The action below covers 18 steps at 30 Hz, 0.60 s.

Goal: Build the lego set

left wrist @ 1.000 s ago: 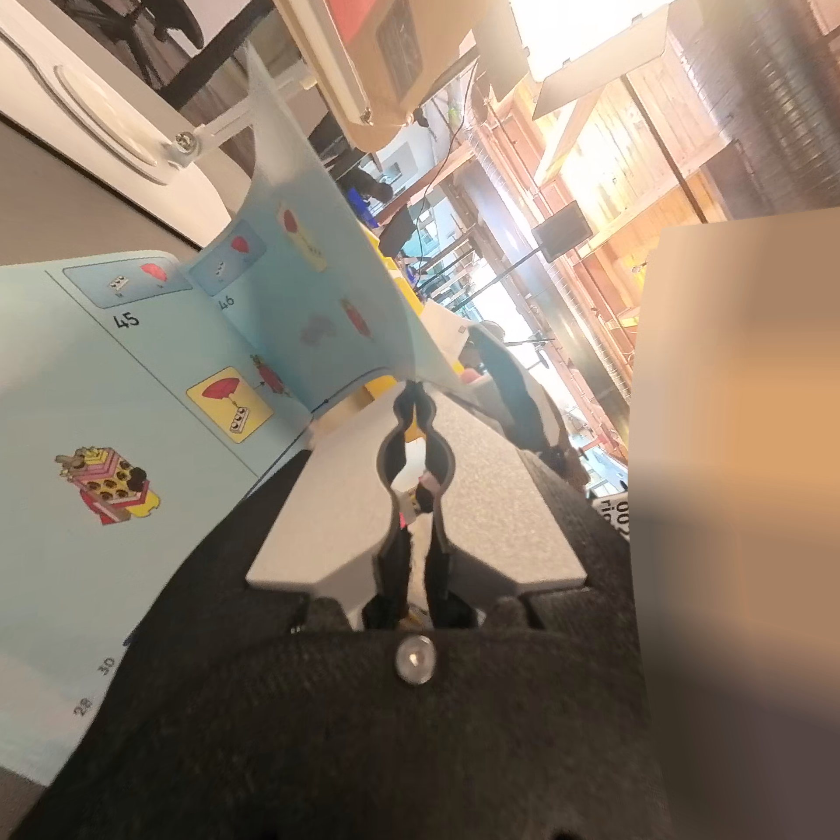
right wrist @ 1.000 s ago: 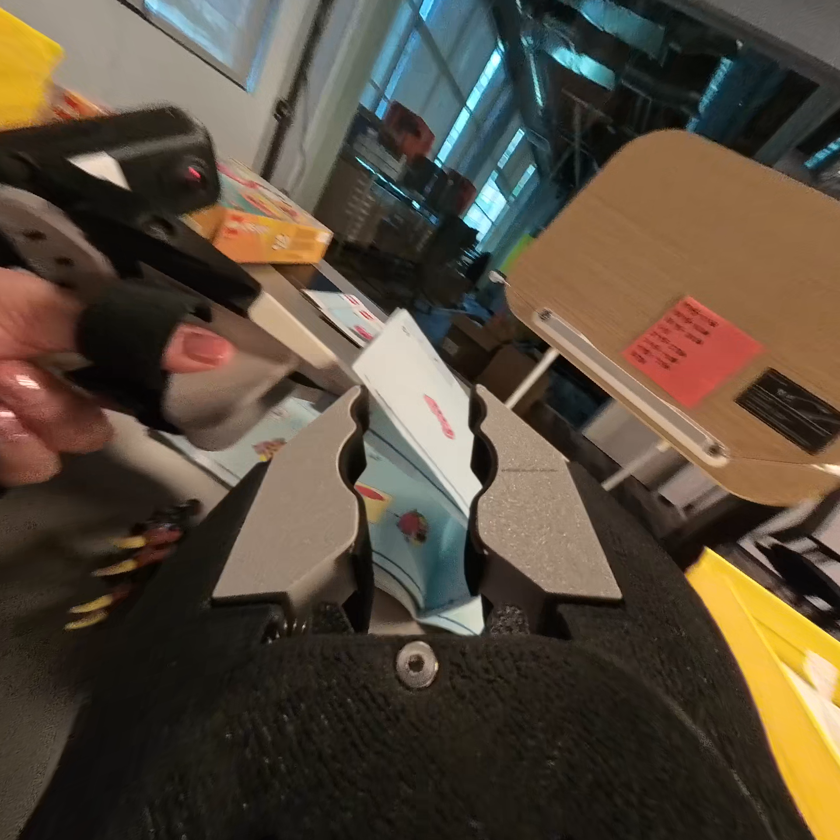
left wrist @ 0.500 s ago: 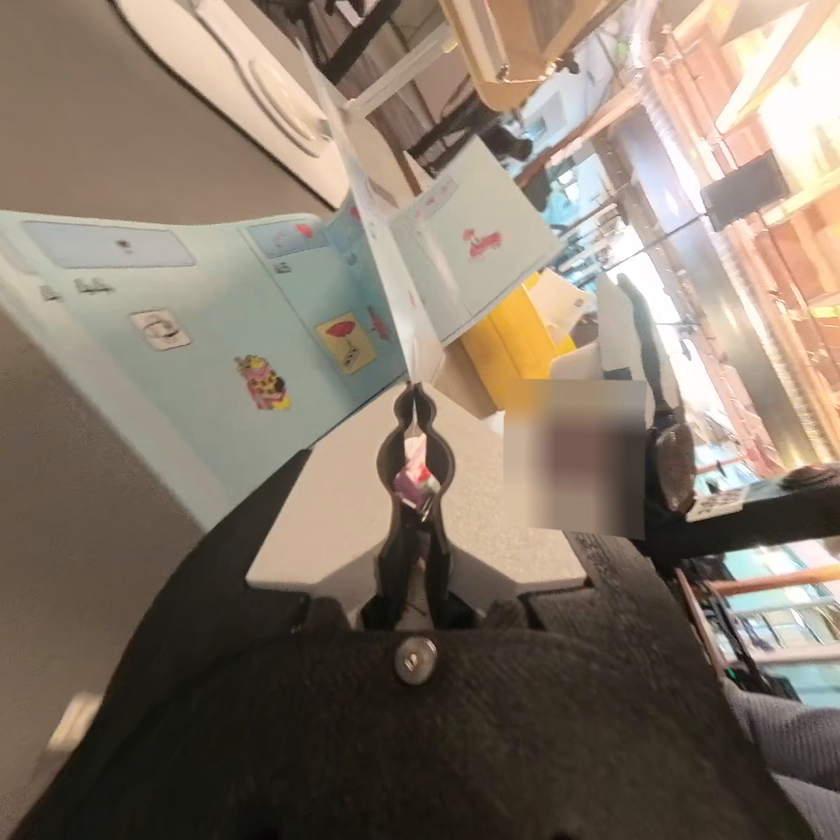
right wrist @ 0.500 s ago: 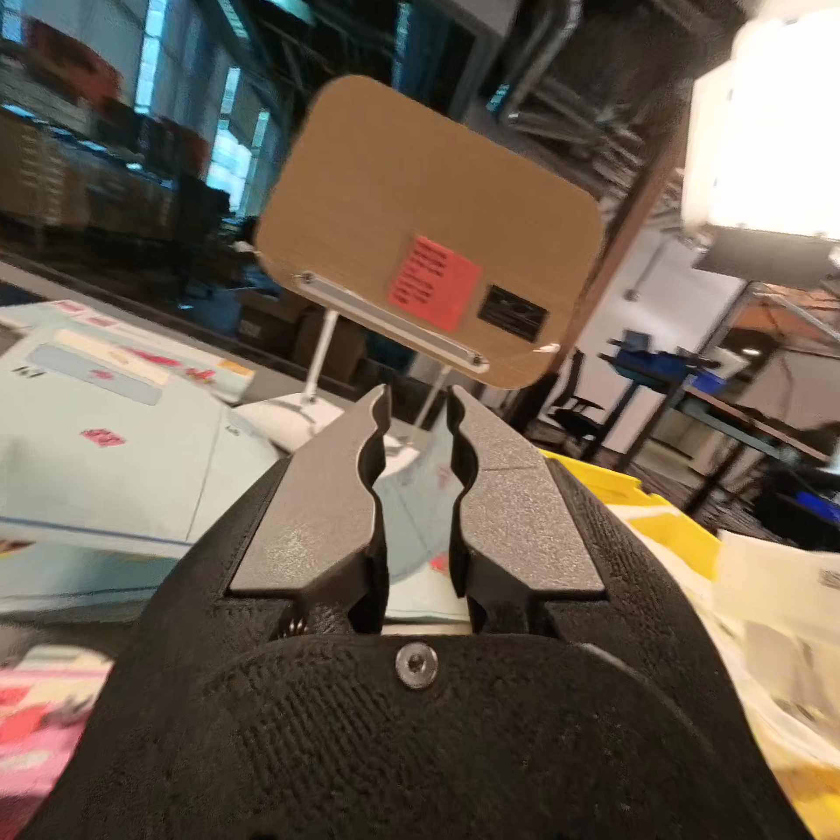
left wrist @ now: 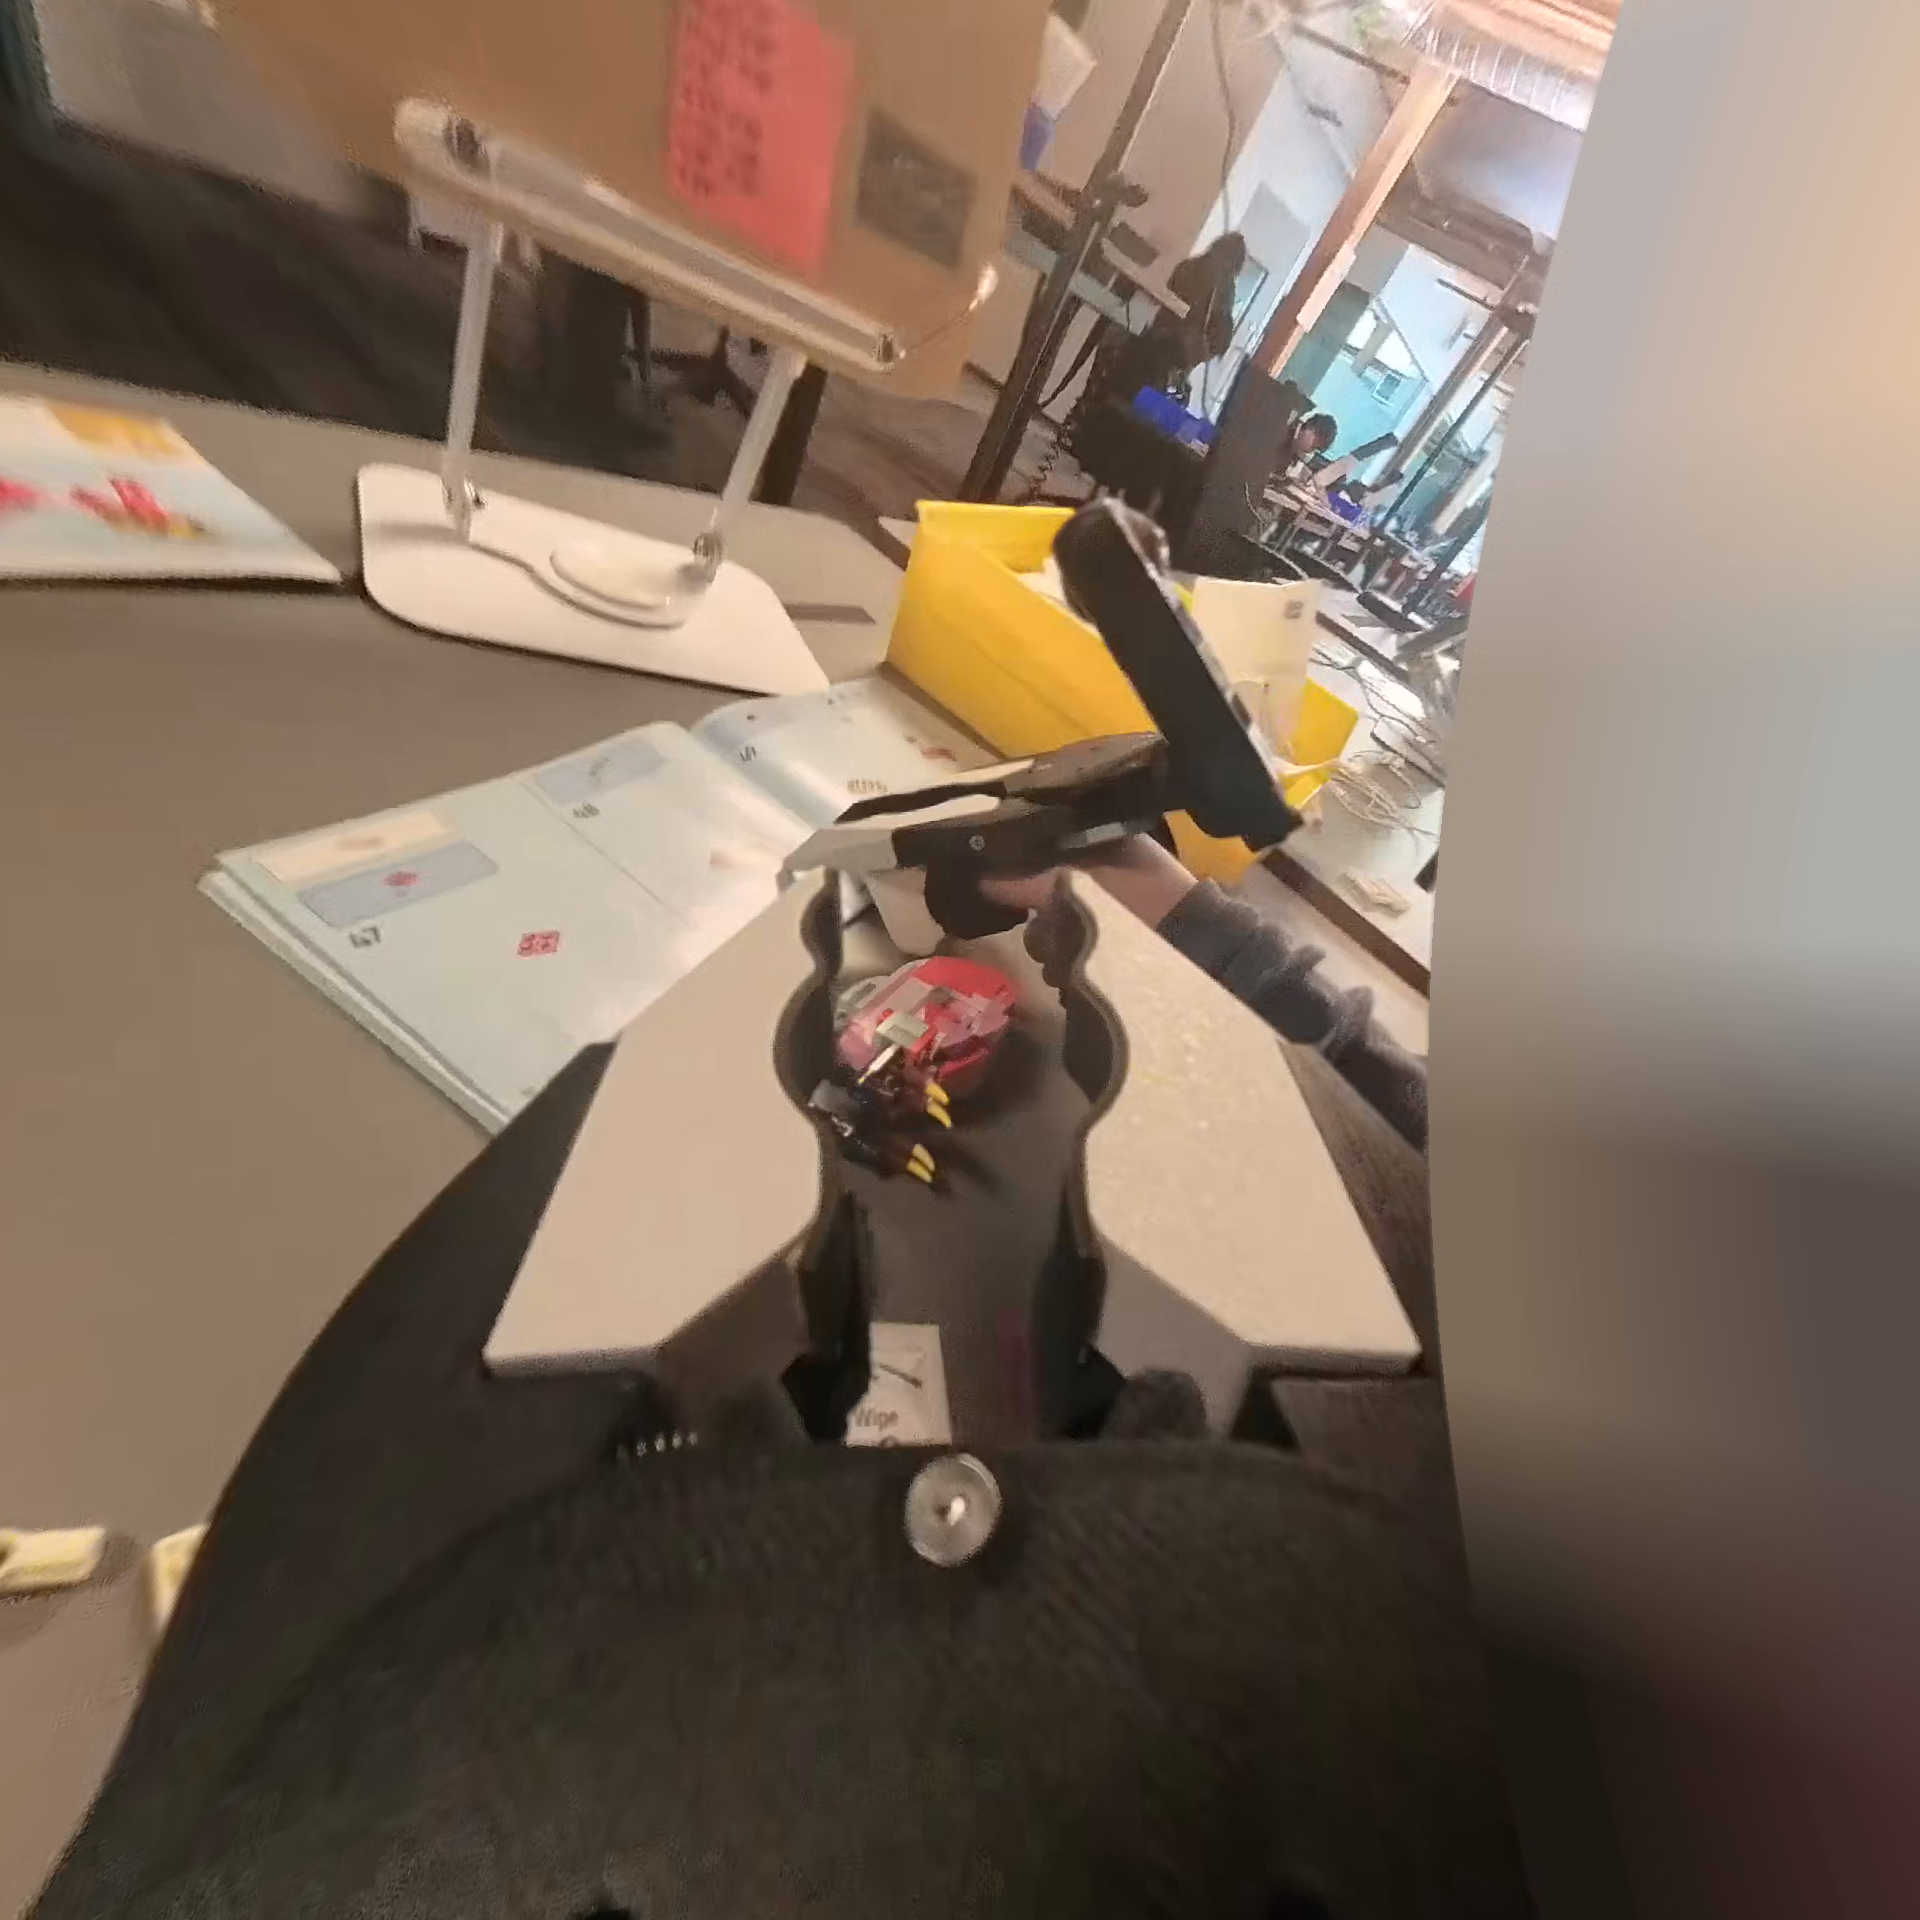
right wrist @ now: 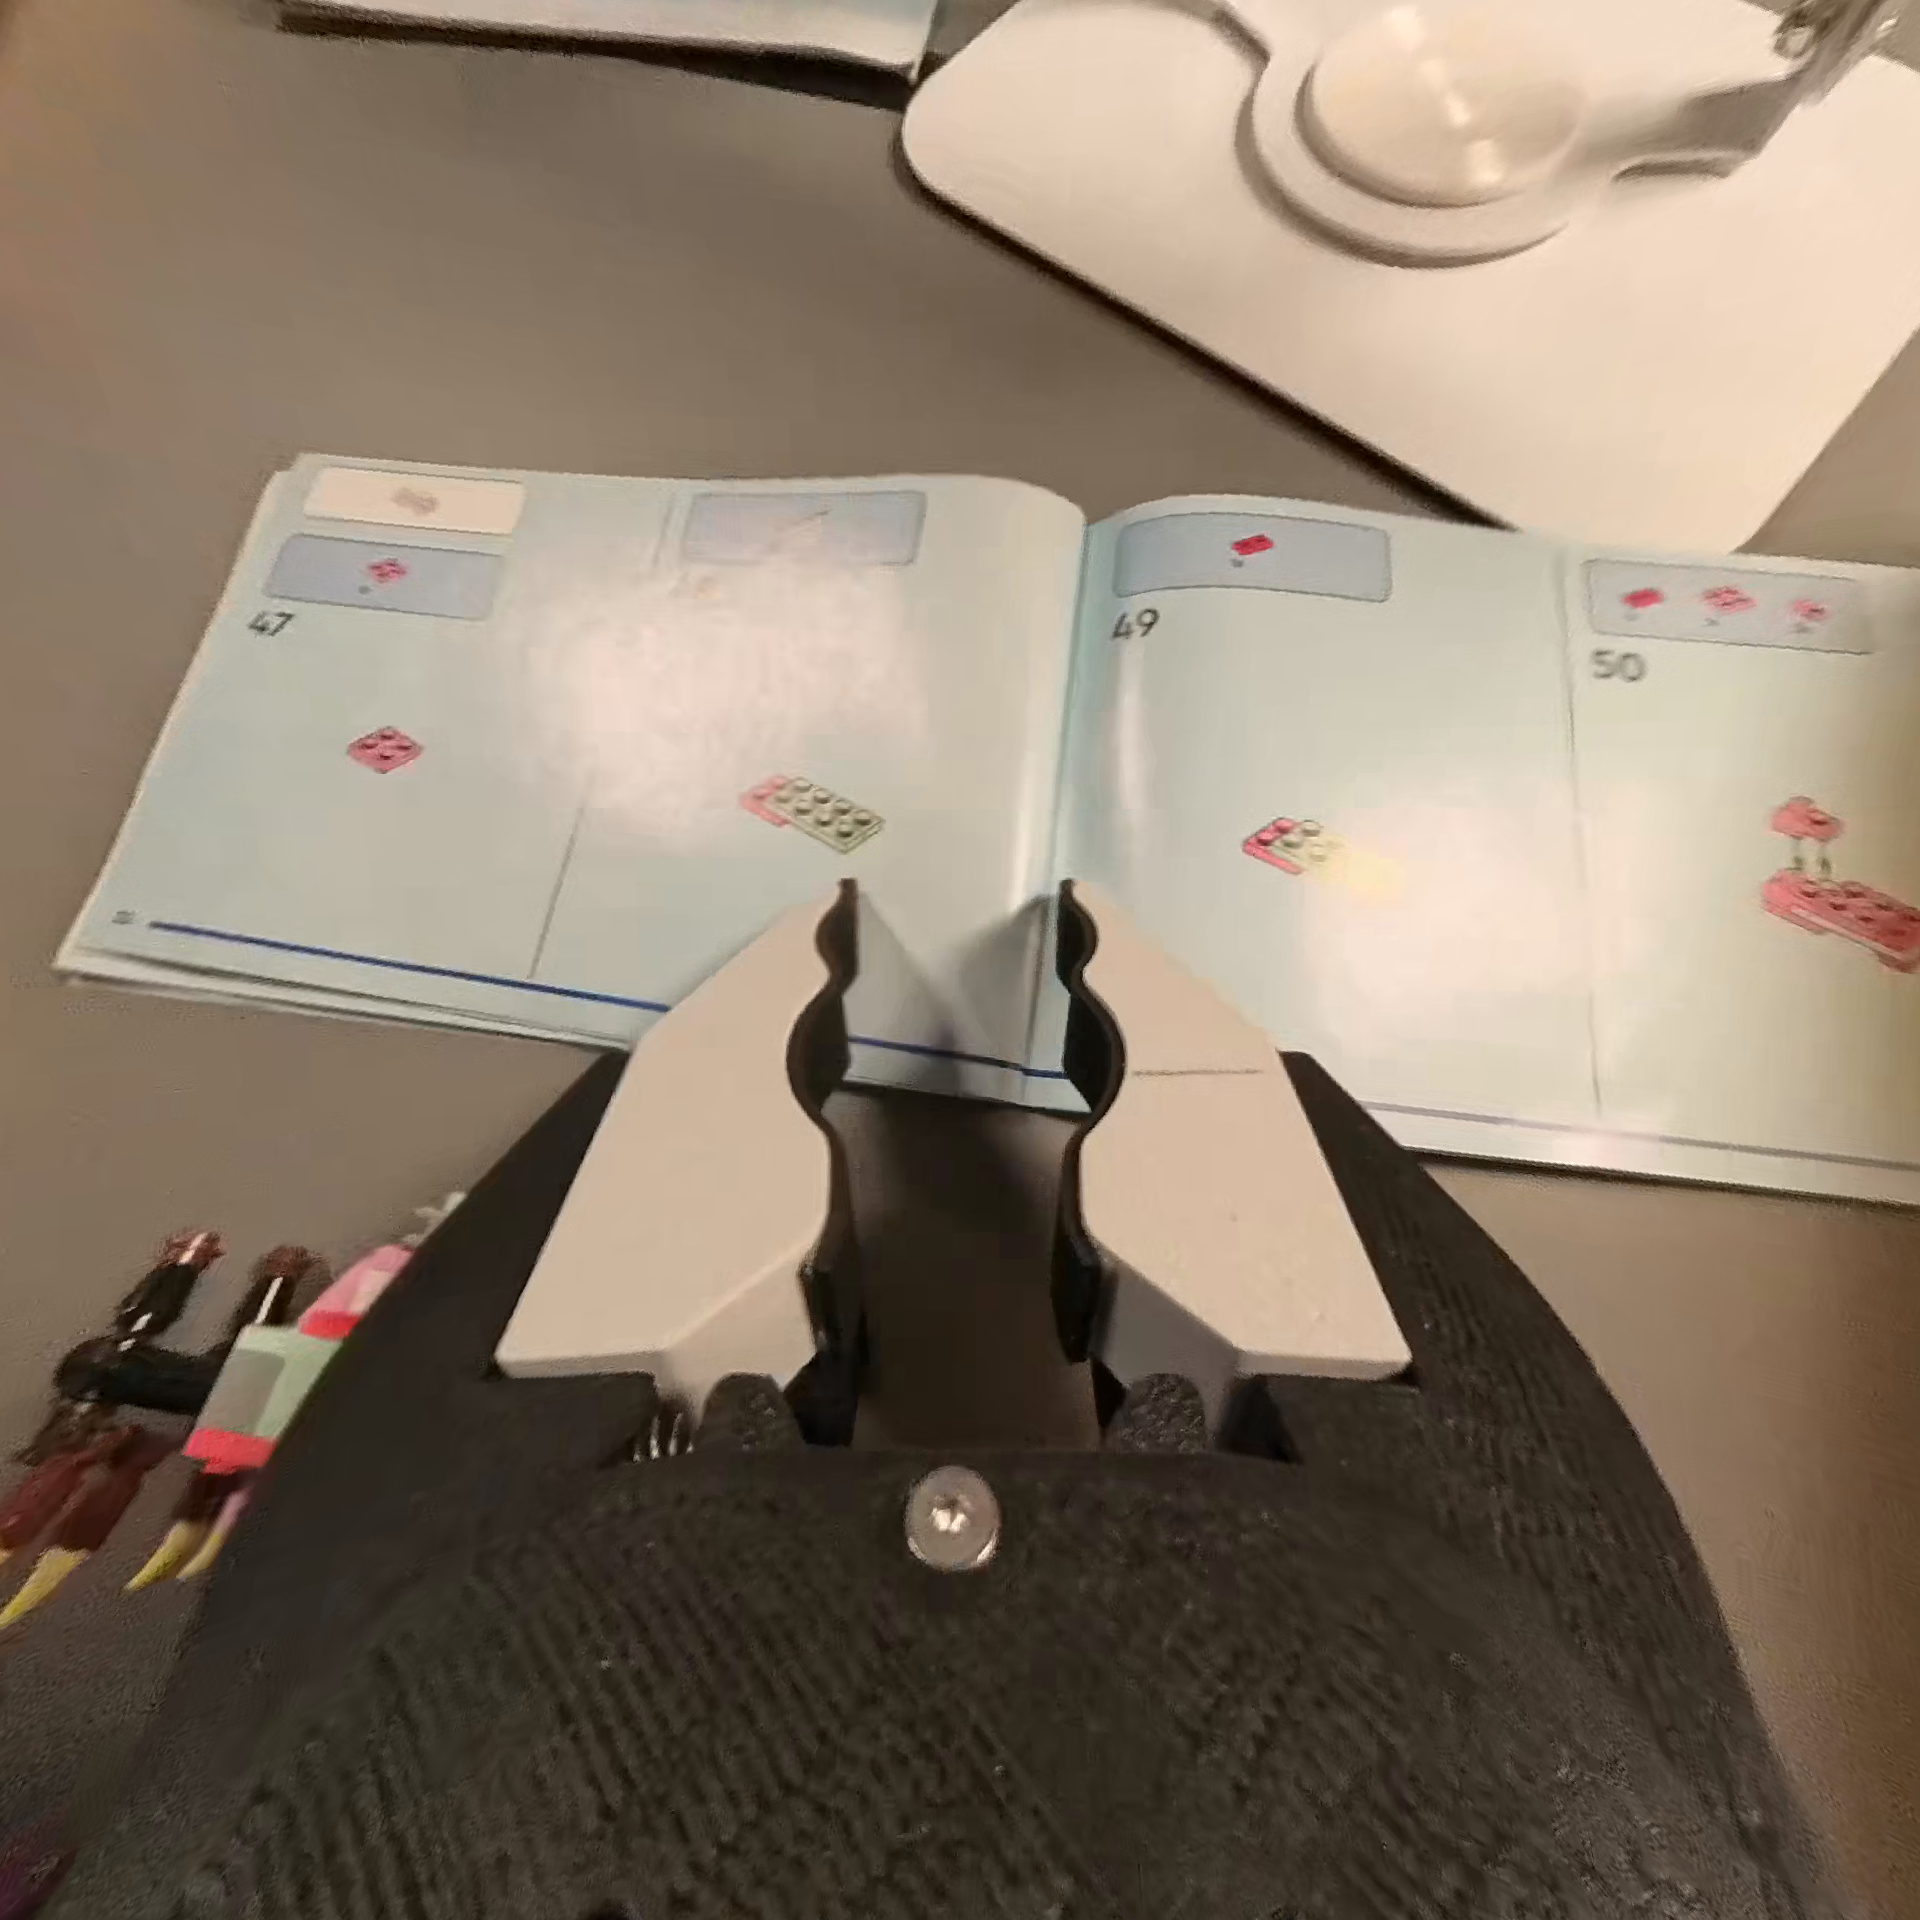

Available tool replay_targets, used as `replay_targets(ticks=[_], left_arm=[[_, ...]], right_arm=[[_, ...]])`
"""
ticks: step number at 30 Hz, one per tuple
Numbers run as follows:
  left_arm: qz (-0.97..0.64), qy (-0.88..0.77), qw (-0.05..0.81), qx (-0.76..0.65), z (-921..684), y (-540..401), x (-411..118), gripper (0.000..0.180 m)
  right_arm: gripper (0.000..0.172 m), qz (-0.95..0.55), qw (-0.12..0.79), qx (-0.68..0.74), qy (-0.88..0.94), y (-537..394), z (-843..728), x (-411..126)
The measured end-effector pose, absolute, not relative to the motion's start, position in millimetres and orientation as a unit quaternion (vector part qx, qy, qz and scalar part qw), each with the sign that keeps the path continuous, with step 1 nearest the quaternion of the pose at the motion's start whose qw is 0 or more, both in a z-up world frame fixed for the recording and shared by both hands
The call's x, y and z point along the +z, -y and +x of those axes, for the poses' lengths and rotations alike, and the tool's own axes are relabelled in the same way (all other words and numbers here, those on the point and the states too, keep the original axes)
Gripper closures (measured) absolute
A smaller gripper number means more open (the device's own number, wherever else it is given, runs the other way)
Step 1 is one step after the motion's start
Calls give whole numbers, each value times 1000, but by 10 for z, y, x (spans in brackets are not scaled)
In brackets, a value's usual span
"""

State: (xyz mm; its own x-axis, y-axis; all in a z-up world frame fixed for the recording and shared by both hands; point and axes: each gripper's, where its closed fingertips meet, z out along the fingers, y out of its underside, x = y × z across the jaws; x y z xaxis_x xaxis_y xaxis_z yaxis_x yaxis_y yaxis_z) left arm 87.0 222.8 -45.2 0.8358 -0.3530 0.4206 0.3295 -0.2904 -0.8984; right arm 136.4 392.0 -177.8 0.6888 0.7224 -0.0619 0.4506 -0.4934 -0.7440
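A light-blue instruction booklet (left wrist: pixel 499 914) lies open and flat on the grey table. My left gripper (left wrist: pixel 940 904) is open and empty above the table. Between its jaws, lower down, a pink and red brick model (left wrist: pixel 920 1023) with dark legs and yellow tips lies on the table, not touched. My right gripper (right wrist: pixel 958 888) is open and empty, hovering over the booklet (right wrist: pixel 623 727) at the near end of its centre fold. It also shows in the left wrist view (left wrist: pixel 852 826), held by a hand above the booklet's right page. The model shows at the lower left of the right wrist view (right wrist: pixel 260 1371).
A stand with a white base (left wrist: pixel 582 582) and a tilted wooden board (left wrist: pixel 623 104) is behind the booklet; its base also shows in the right wrist view (right wrist: pixel 1455 208). A yellow bin (left wrist: pixel 997 644) is to the right. Another booklet (left wrist: pixel 125 499) lies at far left. About 20 cm separates my left fingertips from my right.
My left gripper was shut on a raised booklet page and has opened; the page now lies flat. My right gripper's jaws narrowed, then widened, and it swung down over the booklet.
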Motion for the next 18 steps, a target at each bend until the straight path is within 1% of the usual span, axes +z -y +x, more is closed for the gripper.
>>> replay_targets(ticks=[1,2,5,7,8,10,12,14,15,16,17,18], left_arm=[[-746,-18,608,-271,860,-2169,-421,141],[-741,-26,620,-255,842,-2111,-404,140],[-726,-40,657,-201,746,-1938,-376,140],[-700,-40,694,-163,646,-1813,-323,139],[-685,-41,713,-141,594,-1747,-295,138],[-661,-59,743,-88,514,-1629,-273,137],[-649,-84,755,-30,448,-1550,-313,136],[-642,-113,758,4,424,-1497,-388,137],[-636,-127,761,12,422,-1467,-419,137],[-614,-142,776,21,428,-1420,-409,143],[-577,-160,800,34,443,-1357,-336,150],[-550,-163,818,41,453,-1292,-230,151]], right_arm=[[126,-844,355,193,352,-3888,1338,-1786],[123,-845,350,192,357,-3865,1318,-1795],[119,-840,353,169,375,-3849,1294,-1807],[111,-831,375,173,372,-3855,1285,-1691],[111,-812,417,183,364,-3866,1284,-1507],[113,-739,542,198,348,-3828,1350,-957],[121,-650,658,186,331,-3655,1559,-452],[129,-572,745,161,303,-3405,1856,-129],[131,-550,772,139,285,-3291,2031,-64],[131,-542,784,119,278,-3182,2181,-74],[129,-540,789,104,274,-3075,2321,-120],[126,-536,796,93,265,-2964,2458,-168]])
